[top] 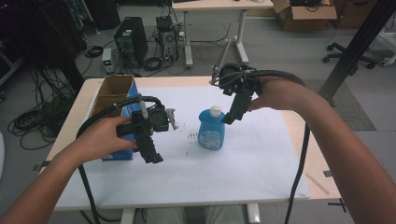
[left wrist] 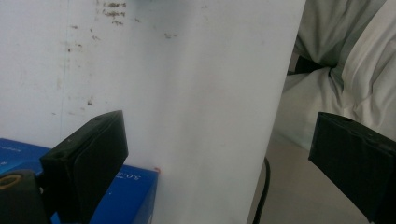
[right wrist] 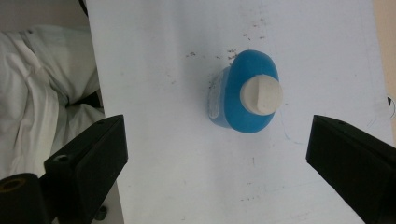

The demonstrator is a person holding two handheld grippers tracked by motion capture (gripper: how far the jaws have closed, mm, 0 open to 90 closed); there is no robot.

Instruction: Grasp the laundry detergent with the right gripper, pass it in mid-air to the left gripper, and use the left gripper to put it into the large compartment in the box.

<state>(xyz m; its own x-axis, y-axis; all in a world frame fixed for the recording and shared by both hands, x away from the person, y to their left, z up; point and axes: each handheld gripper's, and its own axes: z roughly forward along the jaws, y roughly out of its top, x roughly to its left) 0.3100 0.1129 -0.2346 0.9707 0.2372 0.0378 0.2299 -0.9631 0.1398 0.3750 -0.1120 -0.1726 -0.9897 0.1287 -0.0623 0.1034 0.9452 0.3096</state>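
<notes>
A blue bottle with a white cap stands upright near the middle of the white table sheet. From above, the right gripper view shows the bottle between and beyond its wide-apart jaws. My right gripper hangs open just right of the bottle's cap, pointing down. My left gripper is open above the sheet's left part, beside a blue cardboard box. The box's blue corner lies under the left jaw in the left gripper view.
The open box stands at the table's left edge. Dark specks mark the sheet left of the bottle. Beyond the table are a computer tower, cable bundles, another desk and a cardboard box. The person's white clothing sits past the near table edge.
</notes>
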